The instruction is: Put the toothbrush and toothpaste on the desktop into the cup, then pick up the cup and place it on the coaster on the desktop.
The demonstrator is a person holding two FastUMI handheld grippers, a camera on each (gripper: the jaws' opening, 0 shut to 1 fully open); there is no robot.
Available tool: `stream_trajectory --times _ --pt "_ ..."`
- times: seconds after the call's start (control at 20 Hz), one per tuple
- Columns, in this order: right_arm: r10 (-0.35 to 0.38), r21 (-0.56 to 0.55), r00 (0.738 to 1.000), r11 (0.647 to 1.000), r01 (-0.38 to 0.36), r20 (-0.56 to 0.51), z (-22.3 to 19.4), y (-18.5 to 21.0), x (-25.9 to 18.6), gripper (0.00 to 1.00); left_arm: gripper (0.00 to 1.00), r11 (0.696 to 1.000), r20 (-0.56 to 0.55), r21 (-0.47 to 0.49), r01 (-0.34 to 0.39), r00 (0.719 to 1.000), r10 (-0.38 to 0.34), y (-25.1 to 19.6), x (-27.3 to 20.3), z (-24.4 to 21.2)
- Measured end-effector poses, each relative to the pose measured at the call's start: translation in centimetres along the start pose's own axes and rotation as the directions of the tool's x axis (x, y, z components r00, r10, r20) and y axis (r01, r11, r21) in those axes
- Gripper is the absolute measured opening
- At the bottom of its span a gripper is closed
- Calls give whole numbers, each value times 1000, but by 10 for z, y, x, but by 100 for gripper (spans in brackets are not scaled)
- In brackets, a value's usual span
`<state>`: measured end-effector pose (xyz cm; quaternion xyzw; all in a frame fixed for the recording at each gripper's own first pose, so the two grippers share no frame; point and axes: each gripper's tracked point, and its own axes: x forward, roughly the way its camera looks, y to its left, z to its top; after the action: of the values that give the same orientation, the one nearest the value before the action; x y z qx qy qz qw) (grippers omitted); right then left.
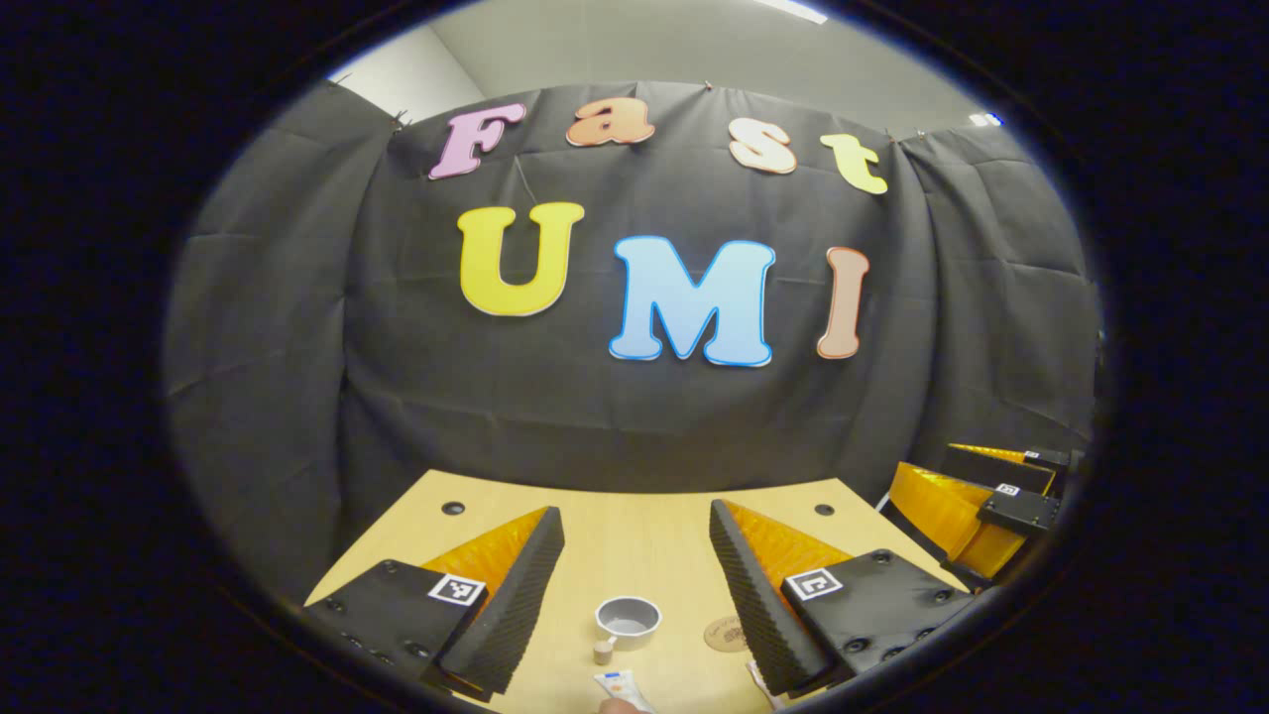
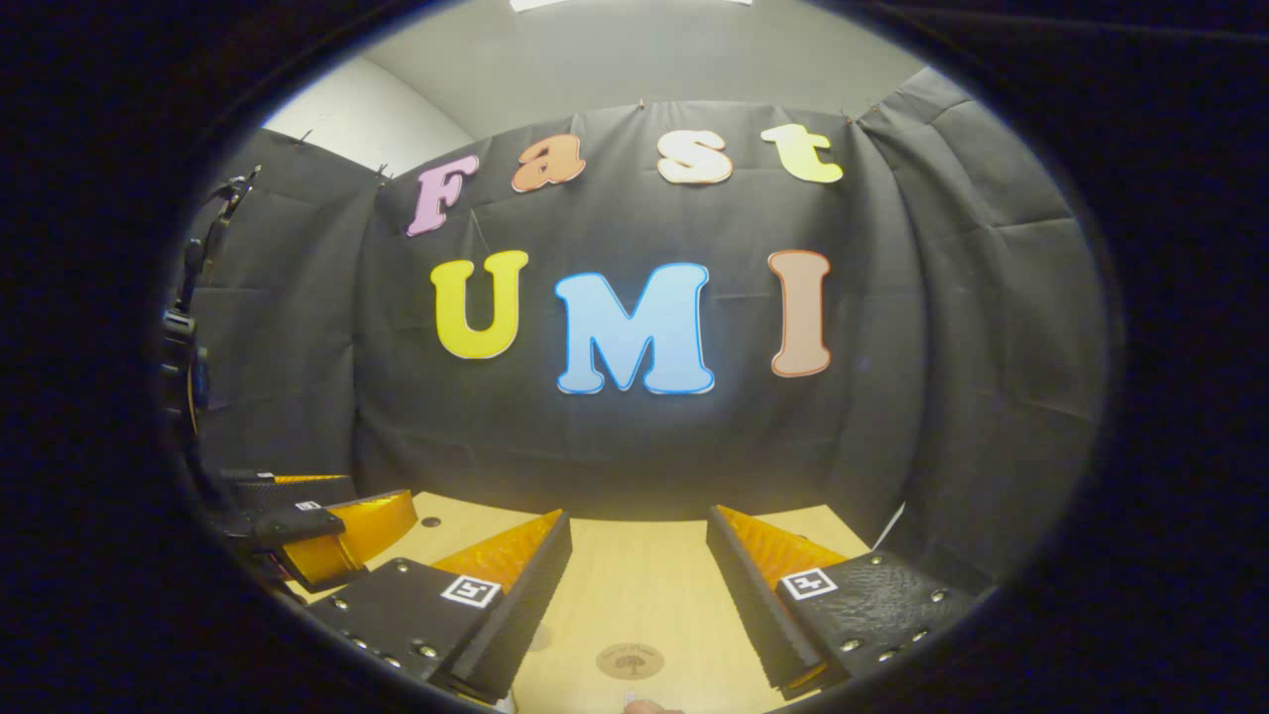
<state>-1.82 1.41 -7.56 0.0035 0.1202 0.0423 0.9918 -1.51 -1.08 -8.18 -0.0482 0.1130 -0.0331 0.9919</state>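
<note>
In the left gripper view a small grey cup (image 1: pixel 627 620) with a stubby handle stands upright on the wooden desktop (image 1: pixel 634 550). A white toothpaste tube (image 1: pixel 623 686) lies just in front of it at the bottom edge. A round brown coaster (image 1: pixel 722 633) lies right of the cup, partly behind one finger. A thin white object (image 1: pixel 757 680) beside that finger may be the toothbrush. My left gripper (image 1: pixel 634 511) hovers open above them, holding nothing. In the right gripper view the coaster (image 2: pixel 631 659) lies between the fingers of my open, empty right gripper (image 2: pixel 638 516).
The other gripper (image 1: pixel 991 506) shows at the desktop's right edge in the left gripper view, and at the left (image 2: pixel 317 526) in the right gripper view. Small dark holes (image 1: pixel 452 508) mark the desktop's far corners. The black cloth wall hangs close behind the desk.
</note>
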Motion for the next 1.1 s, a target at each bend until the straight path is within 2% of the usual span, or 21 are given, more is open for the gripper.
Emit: stream_trajectory --times 0.35,0.4,0.45,0.75,1.1 --pt "14 11 985 1000 -12 -169 -64 1 3 87 94 999 -169 -29 -16 986 11 13 10 -73" --pt "11 11 978 1000 -9 -207 -78 0 3 84 94 999 -200 -42 -19 980 10 15 12 -85" --pt "13 18 969 1000 -8 -246 -90 -2 3 87 94 998 -233 -57 -23 972 9 17 13 -99" --pt "18 108 910 994 29 -414 -155 -11 6 88 95 994 -394 -86 -71 919 32 27 17 -174" --pt "30 158 814 985 76 -579 -230 -20 0 88 94 993 -543 -81 -87 839 29 22 10 -250"
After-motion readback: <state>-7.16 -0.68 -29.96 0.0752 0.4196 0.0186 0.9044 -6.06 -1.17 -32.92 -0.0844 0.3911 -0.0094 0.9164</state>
